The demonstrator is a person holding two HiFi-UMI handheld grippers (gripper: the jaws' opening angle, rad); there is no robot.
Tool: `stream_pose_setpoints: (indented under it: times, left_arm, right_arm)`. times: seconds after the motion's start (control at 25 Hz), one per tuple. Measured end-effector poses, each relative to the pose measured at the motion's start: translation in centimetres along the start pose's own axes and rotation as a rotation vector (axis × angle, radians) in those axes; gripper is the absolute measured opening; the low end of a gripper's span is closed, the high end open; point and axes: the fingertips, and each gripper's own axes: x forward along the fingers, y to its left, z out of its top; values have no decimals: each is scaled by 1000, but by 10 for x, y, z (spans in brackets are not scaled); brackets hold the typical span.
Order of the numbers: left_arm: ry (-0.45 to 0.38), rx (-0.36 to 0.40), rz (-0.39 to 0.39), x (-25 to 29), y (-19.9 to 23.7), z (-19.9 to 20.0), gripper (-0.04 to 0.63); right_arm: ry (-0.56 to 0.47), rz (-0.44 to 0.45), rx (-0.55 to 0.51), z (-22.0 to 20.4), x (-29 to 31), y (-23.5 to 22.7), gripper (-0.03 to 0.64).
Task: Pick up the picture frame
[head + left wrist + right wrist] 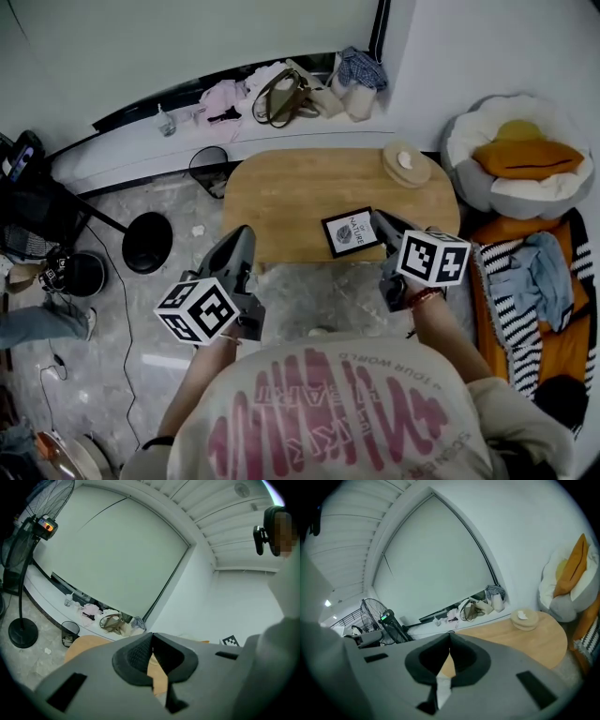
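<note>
A small black picture frame with a white print lies flat near the front edge of the wooden table. My right gripper hovers just right of the frame, its tips by the frame's right edge; whether they touch it I cannot tell. In the right gripper view its jaws meet at the tips, shut on nothing. My left gripper is over the table's front left edge, well left of the frame. Its jaws are likewise shut and hold nothing.
A round beige dish sits at the table's far right. Behind the table a sill holds a bag and clothes. A mesh bin and a fan base stand to the left, a cushioned seat and striped bedding to the right.
</note>
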Motion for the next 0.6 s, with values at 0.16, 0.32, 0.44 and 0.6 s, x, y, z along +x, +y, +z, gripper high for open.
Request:
stream_pose_setpoints:
  times: [0.16, 0.32, 0.44, 0.6]
  left_arm:
    - [0, -18, 34, 20, 14, -3, 3]
    - [29, -93, 84, 34, 36, -19, 3]
    - [81, -118, 97, 42, 49, -34, 3]
    - [153, -125, 109, 58, 73, -53, 3]
  right_arm:
    - [-14, 22, 12, 8, 22, -13, 5]
    - [9, 39, 98, -7, 45, -28, 5]
    - [62, 17, 118, -28, 62, -40, 5]
    - [106, -5, 162, -51, 89, -55, 5]
